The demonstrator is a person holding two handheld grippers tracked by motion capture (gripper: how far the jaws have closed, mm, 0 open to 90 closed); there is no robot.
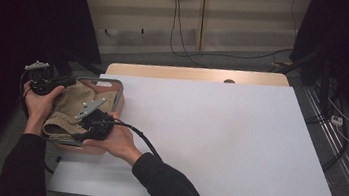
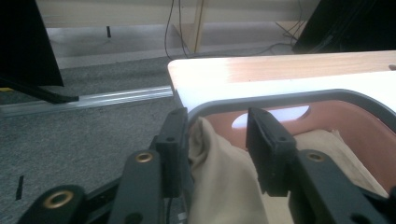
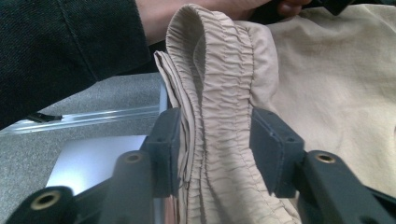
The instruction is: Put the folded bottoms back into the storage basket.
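The tabletop (image 1: 218,133) is plain white, with a band of pale wood along its far edge. The basket (image 1: 118,96) at its left corner has a dark grey rim and terracotta-orange walls. The cloth (image 1: 68,102) inside it is plain beige, and its gathered waistband (image 3: 219,116) is the same beige, ribbed with fine puckered stitching. Both the left claw (image 2: 217,149) and the right claw (image 3: 215,154) are black with brass-coloured rivets. The person's sleeves (image 1: 171,188) are black. The floor (image 2: 84,121) is speckled grey carpet crossed by a silver metal rail.
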